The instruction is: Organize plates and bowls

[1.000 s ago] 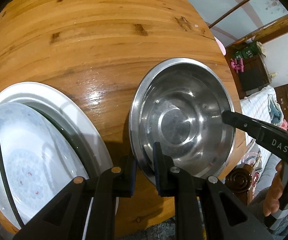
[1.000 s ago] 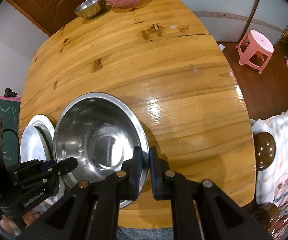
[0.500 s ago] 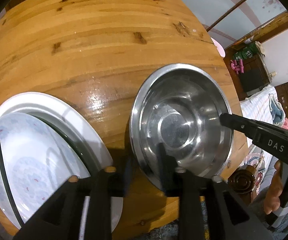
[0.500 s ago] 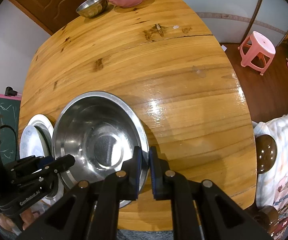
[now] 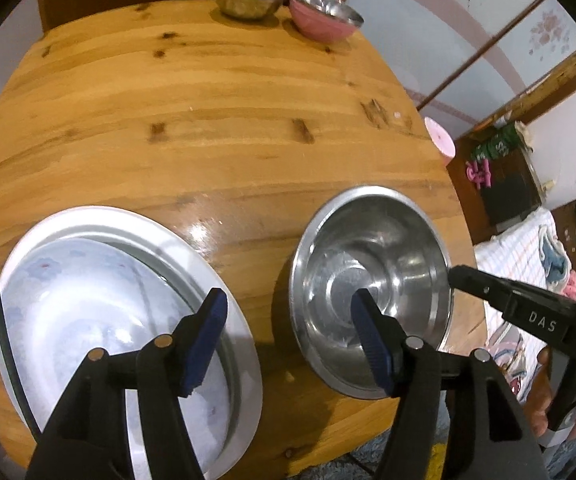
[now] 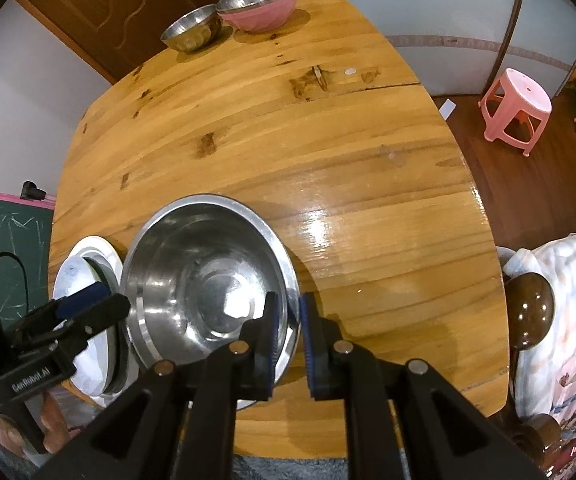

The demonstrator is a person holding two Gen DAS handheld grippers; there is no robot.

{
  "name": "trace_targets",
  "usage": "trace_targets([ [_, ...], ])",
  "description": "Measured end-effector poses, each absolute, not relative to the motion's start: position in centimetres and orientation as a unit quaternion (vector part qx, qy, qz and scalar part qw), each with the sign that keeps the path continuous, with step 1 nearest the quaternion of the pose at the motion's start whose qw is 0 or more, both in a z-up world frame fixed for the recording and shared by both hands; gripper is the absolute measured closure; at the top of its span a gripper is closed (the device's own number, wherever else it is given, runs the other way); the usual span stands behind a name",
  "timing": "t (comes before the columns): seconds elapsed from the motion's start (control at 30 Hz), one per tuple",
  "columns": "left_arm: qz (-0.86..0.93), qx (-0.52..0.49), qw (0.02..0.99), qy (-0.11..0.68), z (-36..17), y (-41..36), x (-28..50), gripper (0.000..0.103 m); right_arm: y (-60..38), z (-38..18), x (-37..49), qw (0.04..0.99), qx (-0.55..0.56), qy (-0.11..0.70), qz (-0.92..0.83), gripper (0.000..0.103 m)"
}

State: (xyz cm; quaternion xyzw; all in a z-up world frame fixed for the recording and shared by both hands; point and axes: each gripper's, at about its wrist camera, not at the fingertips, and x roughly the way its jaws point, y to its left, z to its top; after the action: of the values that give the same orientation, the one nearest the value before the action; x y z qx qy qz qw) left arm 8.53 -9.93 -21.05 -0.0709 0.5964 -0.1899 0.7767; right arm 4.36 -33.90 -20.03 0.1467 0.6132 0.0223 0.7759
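Note:
A large steel bowl (image 5: 368, 280) (image 6: 207, 280) rests on the wooden table (image 5: 207, 140) near its front edge. To its left lies a white plate (image 5: 127, 220) with a patterned plate (image 5: 87, 300) tilted in it; the right wrist view shows this stack (image 6: 83, 256) too. My left gripper (image 5: 290, 296) (image 6: 103, 300) hovers above, its jaws opening wide, one finger over the plates and one over the bowl, nothing pressed between them. My right gripper (image 6: 288, 300) (image 5: 454, 276) straddles the bowl's right rim; its jaws are opening slightly, but the pads still hug the rim.
A small steel bowl (image 6: 191, 32) and a pink bowl (image 6: 255, 4) with a steel bowl nested in it stand at the table's far edge. A pink stool (image 6: 516, 108) stands on the floor at right. A dark chair knob (image 6: 528, 308) sits beside the near right edge.
My left gripper let go of the steel bowl's near rim, opened wide and rose. The right gripper's pads parted a little on the rim. The bowl stayed in place.

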Motion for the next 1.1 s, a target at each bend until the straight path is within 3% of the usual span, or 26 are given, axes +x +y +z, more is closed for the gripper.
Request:
trace_targets([
  [0.27, -0.204, -0.039, 0.828, 0.52, -16.6, -9.4, 7.2, 0.04, -34.1, -18.4, 3.4, 0.798, 0.153, 0.582, 0.028, 0.092],
  [0.43, -0.206, -0.038, 0.838, 0.504, -14.0, -8.9, 6.6, 0.021, -33.8, -16.1, 2.4, 0.832, 0.147, 0.533, 0.049, 0.092],
  [0.77, -0.19, -0.043, 0.861, 0.471, -7.1, -8.1, 6.9, 0.018, -32.6, -10.4, 2.1, 0.857, 0.055, 0.509, 0.061, 0.092],
  [1.03, -0.195, -0.022, 0.888, 0.416, 2.9, -9.2, 9.1, 0.018, -34.9, 0.4, 3.8, 0.896, -0.035, 0.443, 0.023, 0.092],
  [1.07, -0.197, -0.022, 0.891, 0.409, 4.2, -9.5, 9.7, 0.018, -35.4, 1.8, 4.2, 0.9, -0.04, 0.434, 0.017, 0.091],
  [1.1, -0.197, -0.022, 0.893, 0.404, 5.1, -9.8, 10.1, 0.018, -36.1, 3.5, 4.8, 0.904, -0.045, 0.425, 0.011, 0.084],
])
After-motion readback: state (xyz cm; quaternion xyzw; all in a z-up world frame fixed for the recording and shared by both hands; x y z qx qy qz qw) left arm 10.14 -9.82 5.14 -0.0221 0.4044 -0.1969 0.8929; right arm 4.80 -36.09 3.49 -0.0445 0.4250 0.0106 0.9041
